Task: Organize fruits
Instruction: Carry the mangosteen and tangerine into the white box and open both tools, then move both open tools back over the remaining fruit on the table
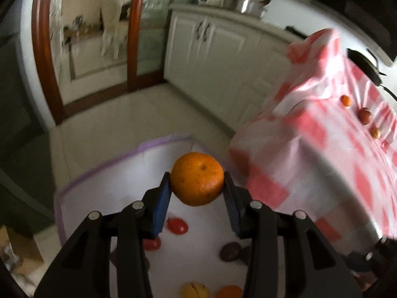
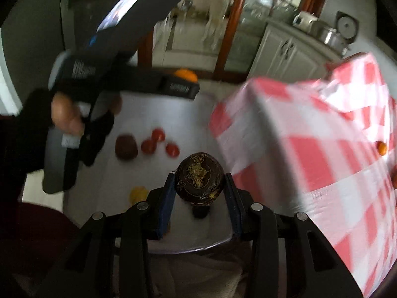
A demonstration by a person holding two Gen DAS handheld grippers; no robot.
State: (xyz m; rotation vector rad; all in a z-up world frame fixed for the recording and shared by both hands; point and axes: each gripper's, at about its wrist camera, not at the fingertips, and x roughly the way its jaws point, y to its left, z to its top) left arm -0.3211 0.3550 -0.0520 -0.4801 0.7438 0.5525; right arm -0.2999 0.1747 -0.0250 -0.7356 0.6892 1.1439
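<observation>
Left tool (image 1: 197, 180) grips a round orange tangerine (image 1: 196, 178); right tool (image 2: 199, 182) clamps a dark, mottled passion fruit (image 2: 199, 179) above a white tray (image 2: 139, 109).

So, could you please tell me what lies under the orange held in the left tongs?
Below the orange lies a white tray holding red tomatoes and a dark fruit. The left tongs hide more of it.

A: Any legible text in either wrist view?

B: None. The left gripper (image 2: 184, 75) body carries pale printed marks in two places; both are blurred past reading.

A: Anything on the phone-like screen (image 2: 124, 8)?

B: Glare only.
</observation>
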